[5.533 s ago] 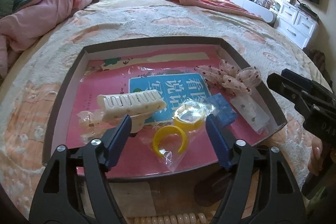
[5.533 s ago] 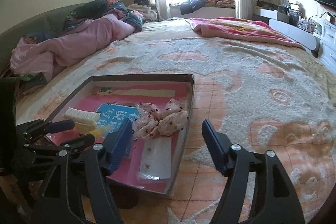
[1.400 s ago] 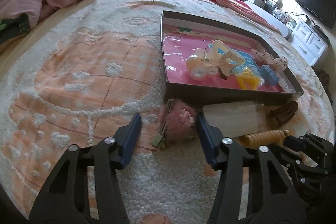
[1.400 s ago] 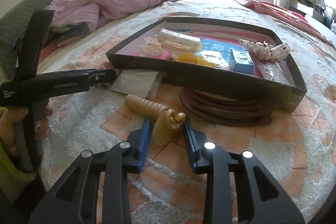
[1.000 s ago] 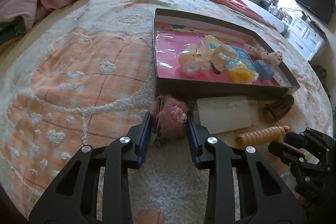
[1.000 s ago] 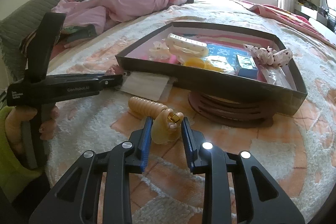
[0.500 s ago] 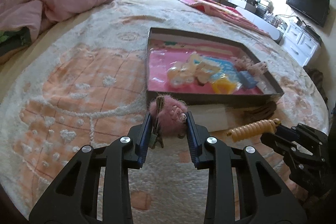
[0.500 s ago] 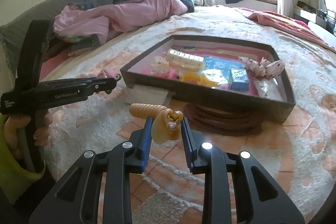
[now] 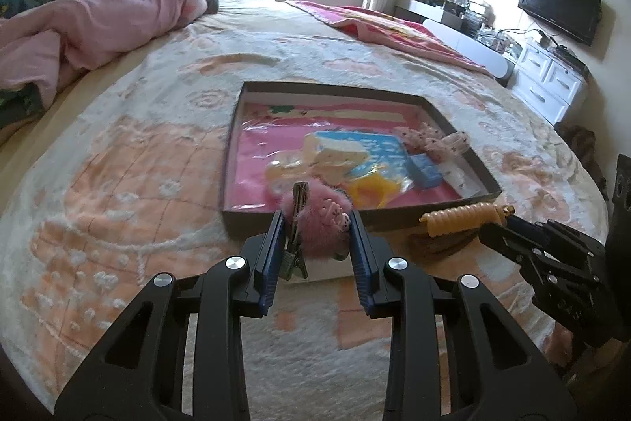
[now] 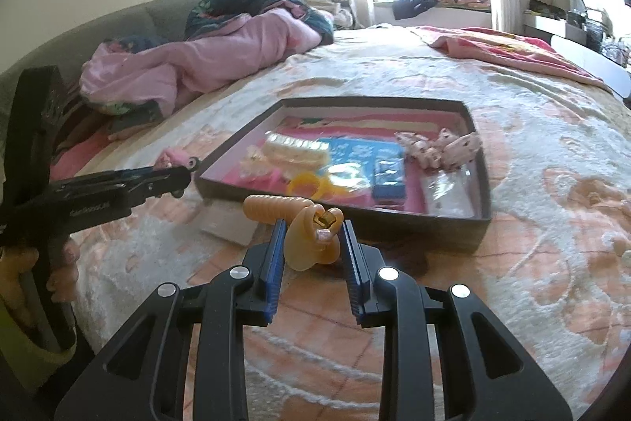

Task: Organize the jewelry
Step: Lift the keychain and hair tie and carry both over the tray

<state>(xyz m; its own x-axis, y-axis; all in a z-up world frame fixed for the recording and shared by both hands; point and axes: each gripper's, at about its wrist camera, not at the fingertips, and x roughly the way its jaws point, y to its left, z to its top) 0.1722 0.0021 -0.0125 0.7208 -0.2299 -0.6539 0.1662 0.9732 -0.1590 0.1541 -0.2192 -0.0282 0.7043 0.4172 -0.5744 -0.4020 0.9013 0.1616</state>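
Observation:
My left gripper (image 9: 316,223) is shut on a pink fluffy hair clip (image 9: 320,223) and holds it in the air just before the near wall of the dark shallow box (image 9: 236,129). My right gripper (image 10: 311,229) is shut on a tan ridged hair clip (image 10: 299,223), also lifted, near the box's front wall (image 10: 426,227); that clip also shows in the left wrist view (image 9: 461,219). The box holds a white claw clip (image 10: 295,149), a yellow ring (image 10: 305,184), a blue packet (image 10: 388,170) and a spotted bow (image 10: 441,145).
The box lies on a peach and cream bedspread (image 9: 118,184). A white card (image 10: 228,223) and a brown comb (image 9: 441,243) lie on the bed before the box. A pink quilt (image 9: 98,22) is heaped at the far left. A dresser (image 9: 552,81) stands right.
Both grippers closed on their clips and lifted them off the bedspread. Over the last half second they rose a little more and moved toward the box.

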